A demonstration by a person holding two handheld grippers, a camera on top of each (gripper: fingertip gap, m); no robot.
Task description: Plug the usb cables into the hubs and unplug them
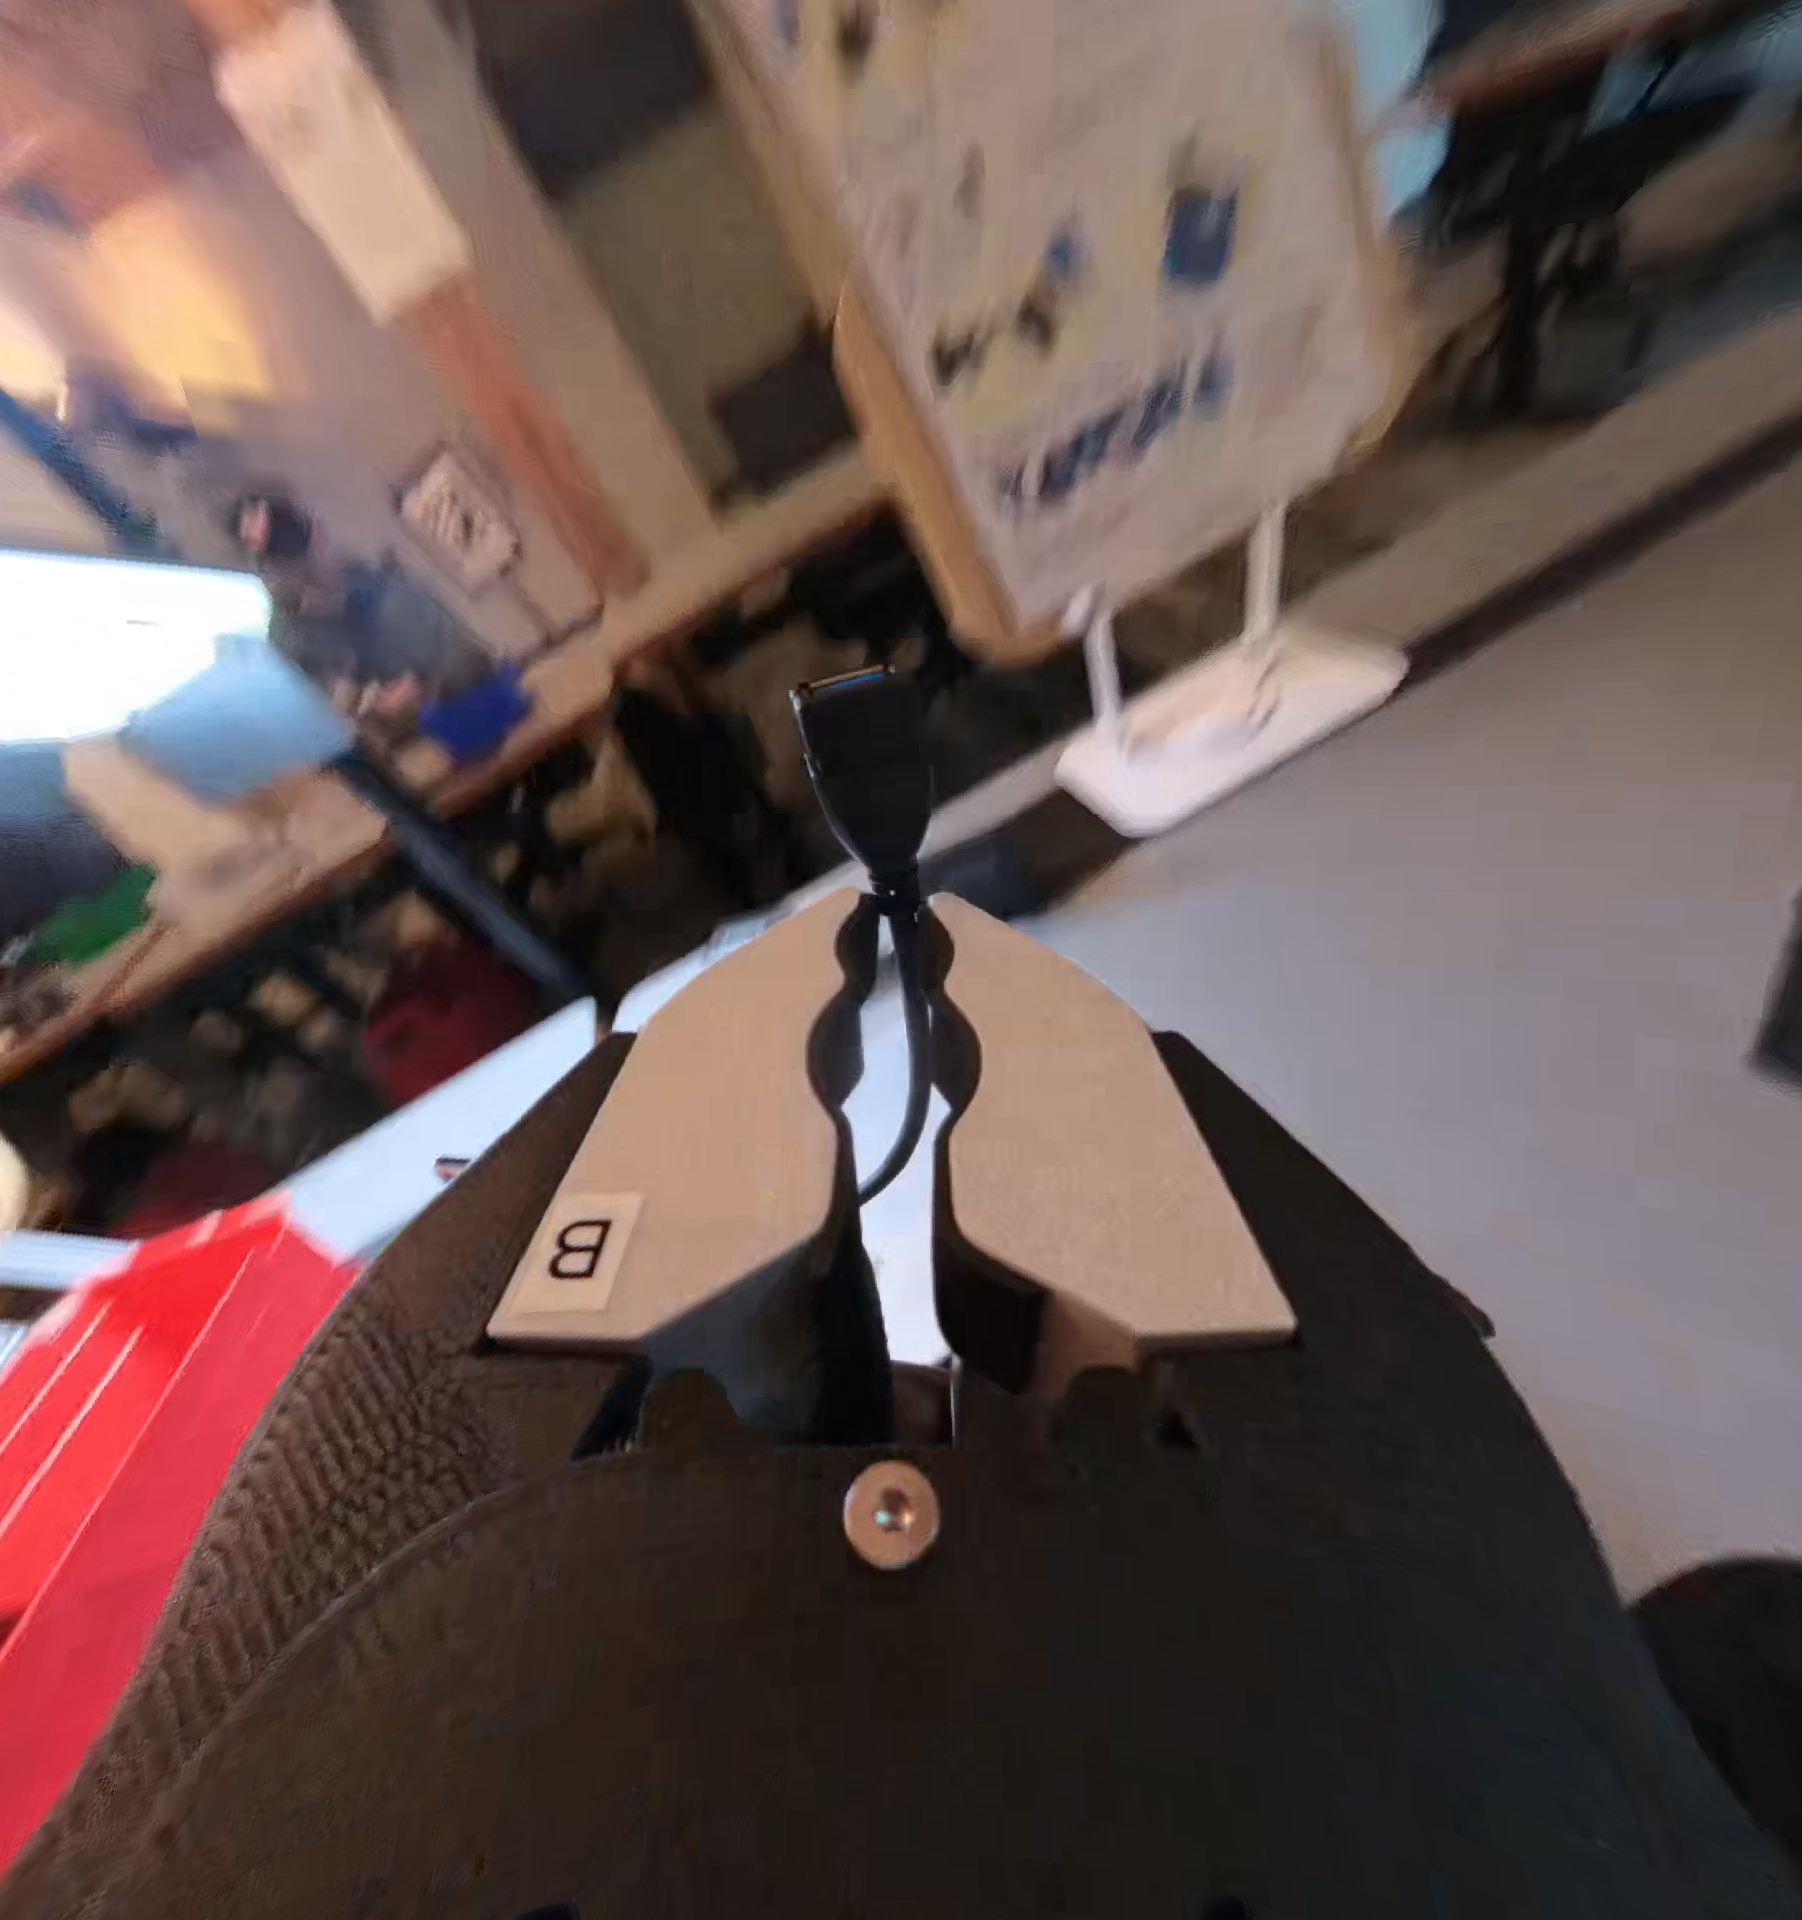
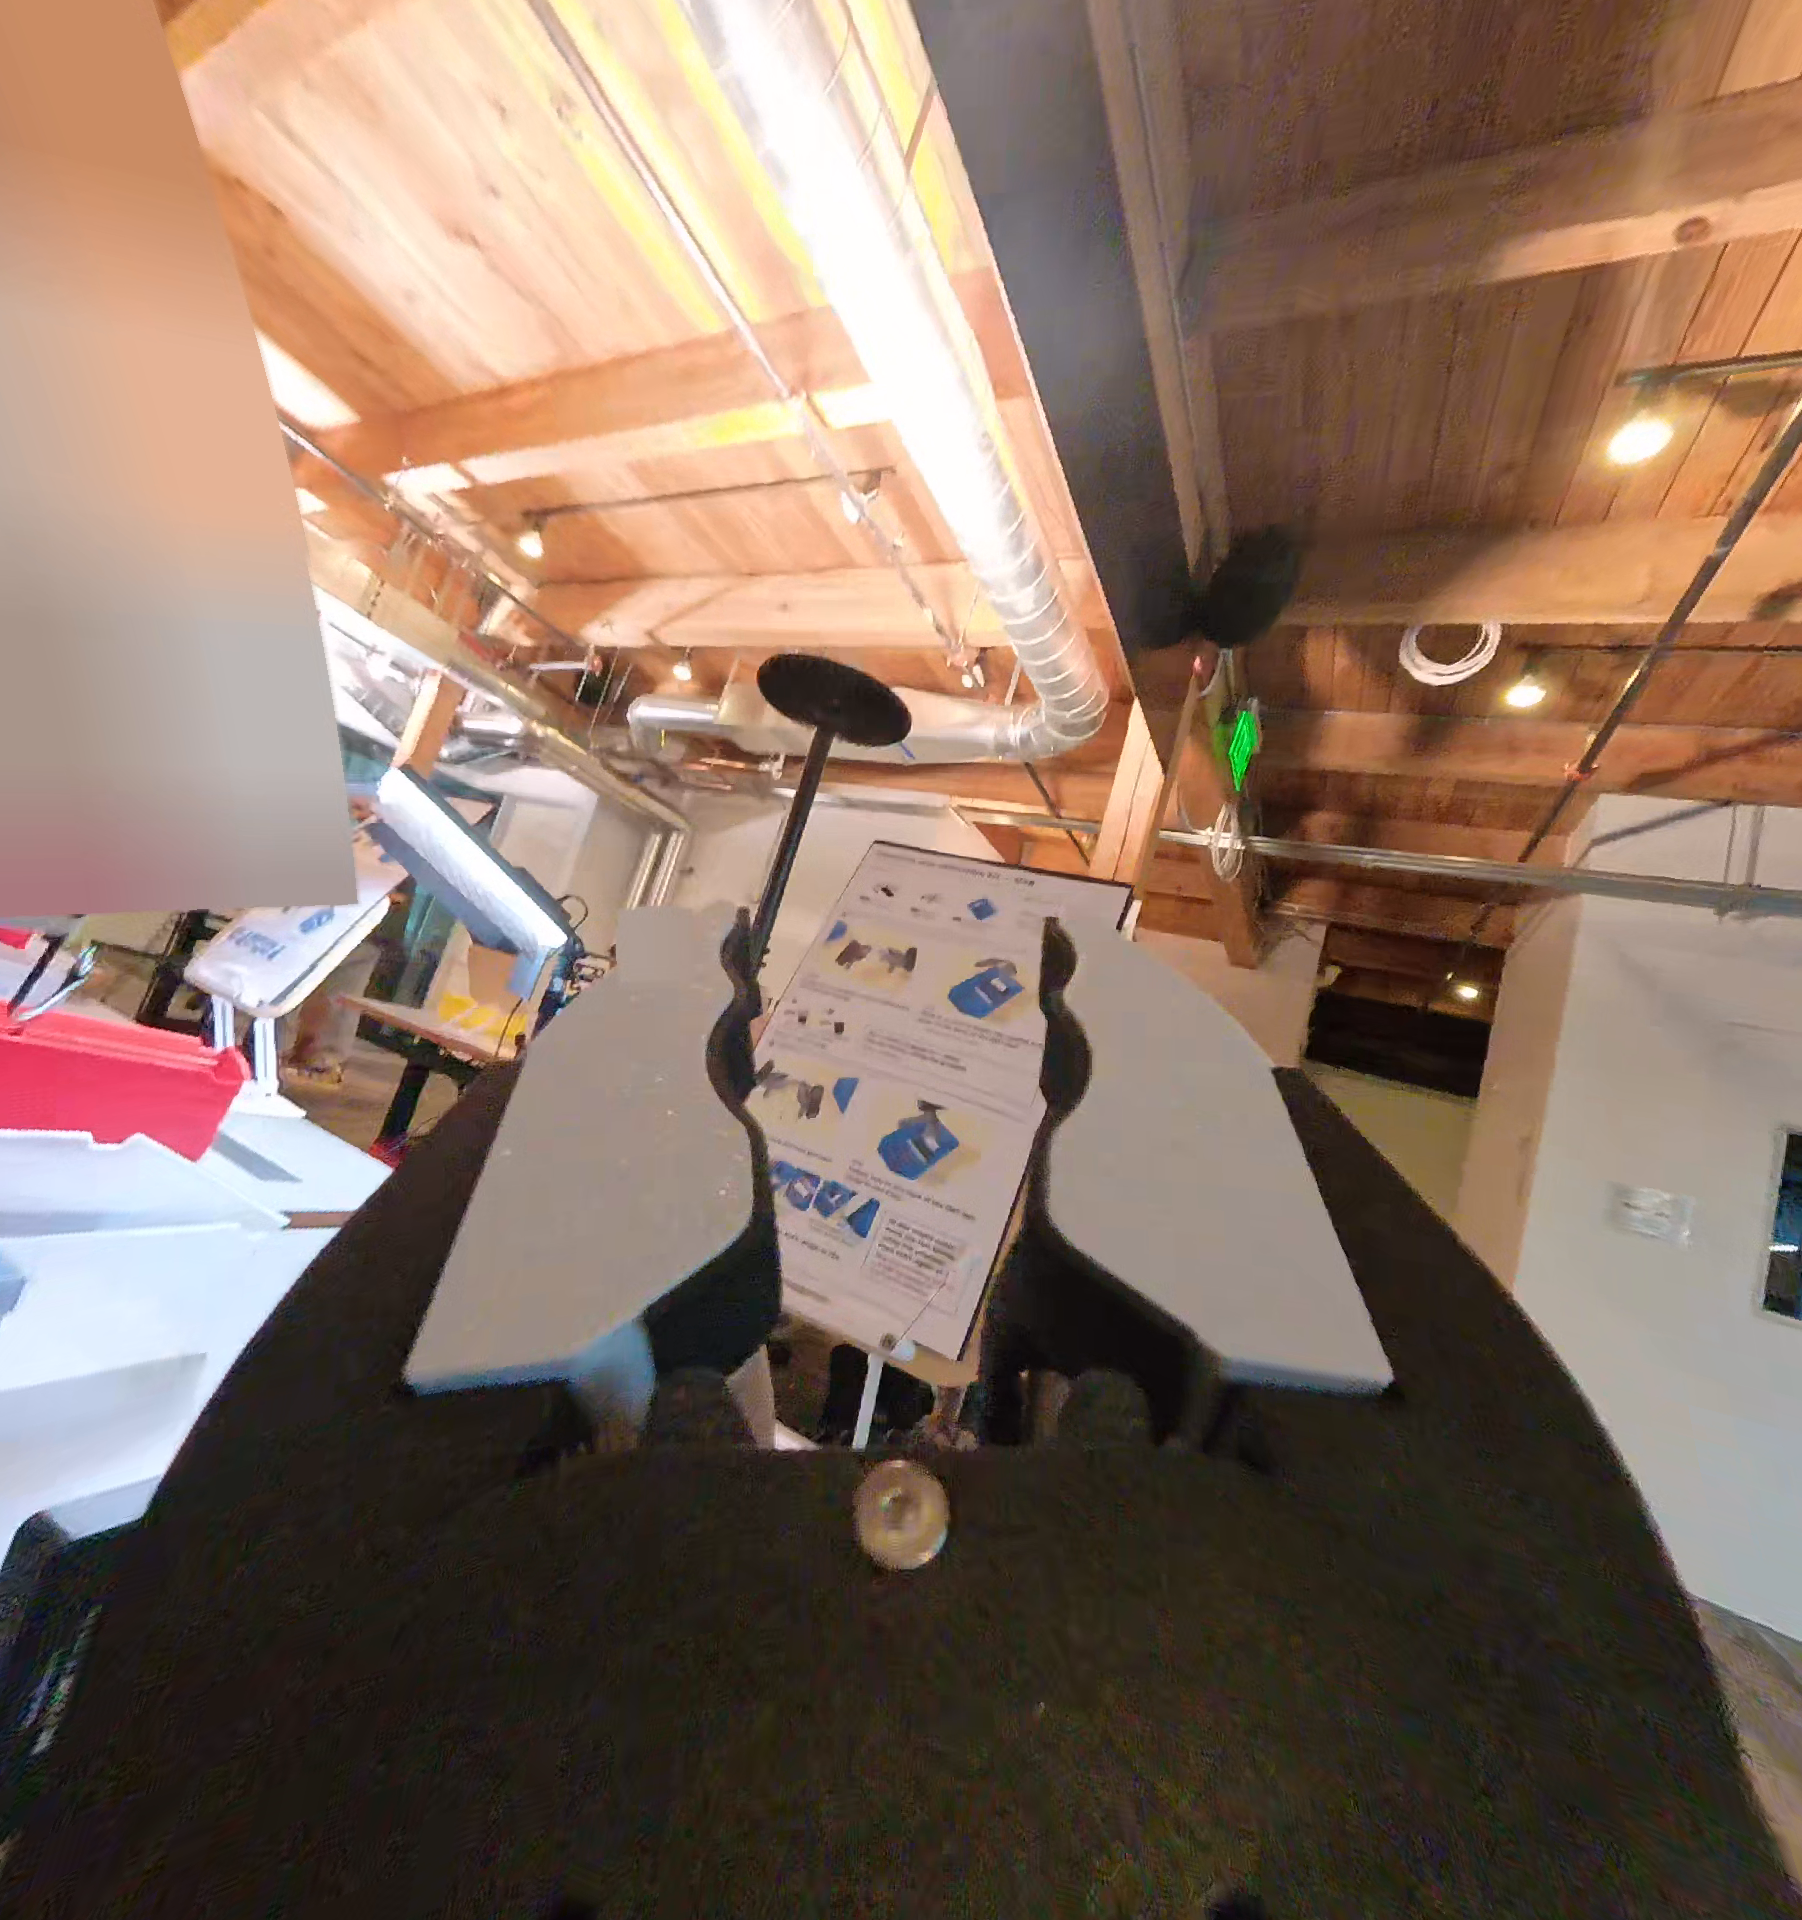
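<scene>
The left gripper [image 1: 895, 902] pinches a thin black USB cable [image 1: 861, 774], socket toward twelve o'clock and unmated; the right gripper [image 2: 895, 925] gapes empty, so plugging apparently remains.

A workshop or lab space. Exposed timber-beam ceiling [image 2: 585, 343] with silver spiral air duct [image 2: 1032, 613]. Cluttered long worktops [image 1: 253, 883], printed instruction sheet on a stand [image 2: 907, 1101].
</scene>
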